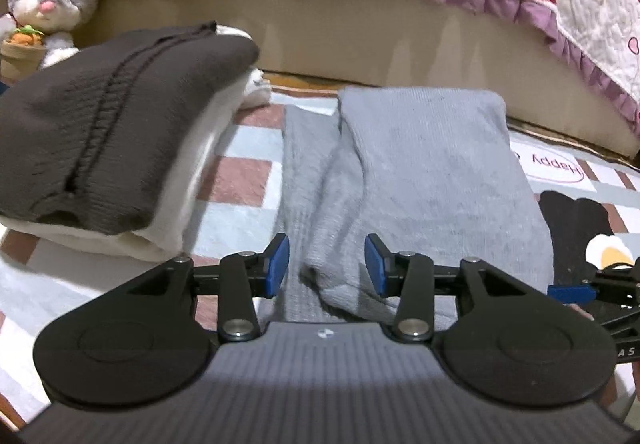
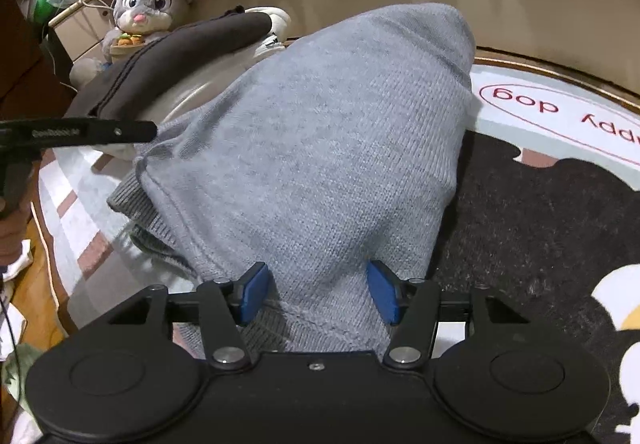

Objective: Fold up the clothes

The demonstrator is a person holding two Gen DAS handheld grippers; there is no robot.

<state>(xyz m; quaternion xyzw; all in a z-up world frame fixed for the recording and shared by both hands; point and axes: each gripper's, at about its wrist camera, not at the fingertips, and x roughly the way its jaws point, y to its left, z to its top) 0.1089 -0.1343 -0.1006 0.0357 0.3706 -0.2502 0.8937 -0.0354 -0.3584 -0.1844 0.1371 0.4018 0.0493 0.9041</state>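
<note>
Grey knit sweater (image 2: pixel 320 147), soft and limp, lies folded into a long bundle on the patterned floor mat (image 2: pixel 540 228), beside a stack of folded dark brown and white garments (image 1: pixel 112 147). Both the left gripper (image 1: pixel 326 270) and right gripper (image 2: pixel 316 292) hover with fingers spread apart, straddling its near end. It would sag if lifted; the thick folded edges look the best hold.

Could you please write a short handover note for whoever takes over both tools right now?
Left tool: open, at the near left edge of the grey sweater, not gripping.
Right tool: open, pads either side of the sweater's near hem, fabric between them but not clamped.
The sweater lies partly folded on the patterned mat. The brown garment is already folded and stacked on a white garment to the left.
Left to do: finish folding the grey sweater, probably then stack it.
</note>
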